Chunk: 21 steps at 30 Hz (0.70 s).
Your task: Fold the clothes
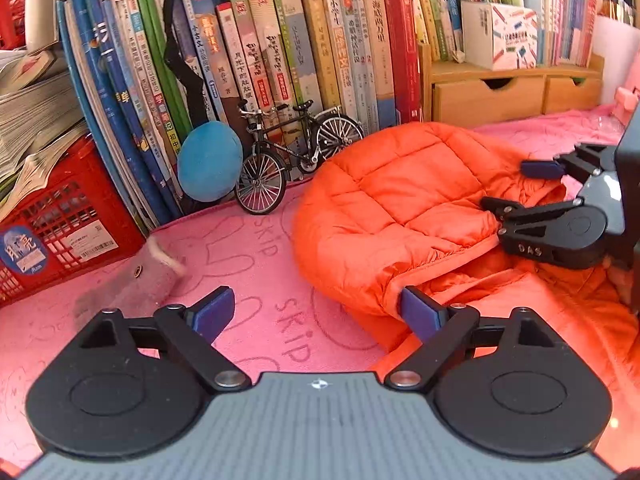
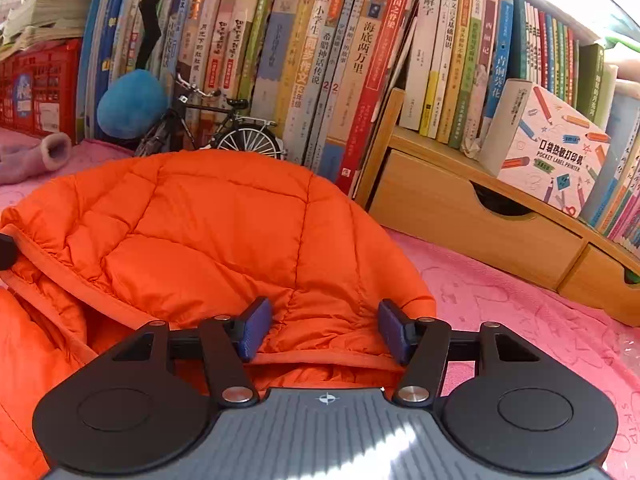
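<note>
Left wrist view: left tool (image 1: 318,314) spread wide over pink cloth (image 1: 248,320), holding nothing; orange quilted jacket (image 1: 404,196) heaped just right. Right wrist view: right tool (image 2: 323,330) wide, straddling jacket's hem (image 2: 328,358), not clamped.

Bare pink mat (image 1: 256,320) lay open left of the orange jacket (image 1: 400,200); a model bicycle (image 1: 288,152), books (image 1: 248,48) and wooden drawers (image 2: 480,224) blocked the rear

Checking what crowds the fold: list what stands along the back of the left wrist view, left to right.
Red crate → blue plush ball → model bicycle → orange puffer jacket → right claw.
</note>
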Motion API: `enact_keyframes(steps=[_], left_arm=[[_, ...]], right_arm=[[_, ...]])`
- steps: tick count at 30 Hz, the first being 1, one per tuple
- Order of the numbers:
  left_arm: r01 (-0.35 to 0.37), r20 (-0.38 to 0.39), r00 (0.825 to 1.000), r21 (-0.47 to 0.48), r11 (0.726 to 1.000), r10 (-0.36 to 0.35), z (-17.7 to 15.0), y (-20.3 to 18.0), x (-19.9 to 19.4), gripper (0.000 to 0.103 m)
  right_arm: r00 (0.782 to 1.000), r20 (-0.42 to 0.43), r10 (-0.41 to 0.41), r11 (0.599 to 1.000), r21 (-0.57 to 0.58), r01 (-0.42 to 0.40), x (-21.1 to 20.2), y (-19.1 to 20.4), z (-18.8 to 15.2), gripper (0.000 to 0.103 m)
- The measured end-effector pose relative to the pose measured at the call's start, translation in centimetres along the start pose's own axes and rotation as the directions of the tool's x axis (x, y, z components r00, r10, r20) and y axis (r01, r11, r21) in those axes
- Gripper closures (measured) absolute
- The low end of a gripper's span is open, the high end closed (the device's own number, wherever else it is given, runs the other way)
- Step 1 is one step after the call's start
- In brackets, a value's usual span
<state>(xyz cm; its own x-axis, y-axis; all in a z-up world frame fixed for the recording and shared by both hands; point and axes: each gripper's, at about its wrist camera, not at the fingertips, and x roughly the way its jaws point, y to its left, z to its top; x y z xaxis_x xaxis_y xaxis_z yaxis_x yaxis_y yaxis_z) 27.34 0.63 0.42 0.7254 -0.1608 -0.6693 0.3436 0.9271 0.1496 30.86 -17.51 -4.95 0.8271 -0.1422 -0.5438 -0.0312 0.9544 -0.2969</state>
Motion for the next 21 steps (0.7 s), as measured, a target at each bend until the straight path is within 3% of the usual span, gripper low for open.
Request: enact_keyframes(steps=[3,7,10,13,18,21], left_arm=[[-0.036,0.103,0.994,-0.087,0.996,0.045,0.8,-0.2,-1.8,0.013],[-0.064,0.219,0.969,-0.222,0.973,0.113,2.0,-0.9,-3.5,0.013],[-0.114,0.183,0.968,-0.299,0.947,0.174,2.9,-2.1,-1.6,0.013],[-0.218,0.112,0.959,-0.296,0.930,0.260,2.5,-3.7,1.5,0.013],[-0.416,0.028,0.906,-0.136,0.899,0.423,0.5,-5.8,6.2,0.012],[-0.437,0.016,0.898,-0.097,0.894,0.440,0.4,-5.9,6.8,0.011]], right_arm=[[0.991,-0.023,-0.129,0.991,0.013,0.130,0.4,-0.2,-0.1,0.044],[0.996,-0.035,-0.085,0.992,0.087,0.088,0.6,-1.8,-0.3,0.044],[0.998,-0.034,-0.055,0.991,0.120,0.058,0.6,-2.4,-0.3,0.044],[0.998,-0.036,-0.043,0.991,0.124,0.048,0.7,-2.5,-0.3,0.042],[0.999,-0.042,-0.027,0.992,0.124,0.032,0.9,-2.5,-0.2,0.038],[0.999,-0.045,-0.017,0.992,0.124,0.023,1.0,-2.5,-0.2,0.036]])
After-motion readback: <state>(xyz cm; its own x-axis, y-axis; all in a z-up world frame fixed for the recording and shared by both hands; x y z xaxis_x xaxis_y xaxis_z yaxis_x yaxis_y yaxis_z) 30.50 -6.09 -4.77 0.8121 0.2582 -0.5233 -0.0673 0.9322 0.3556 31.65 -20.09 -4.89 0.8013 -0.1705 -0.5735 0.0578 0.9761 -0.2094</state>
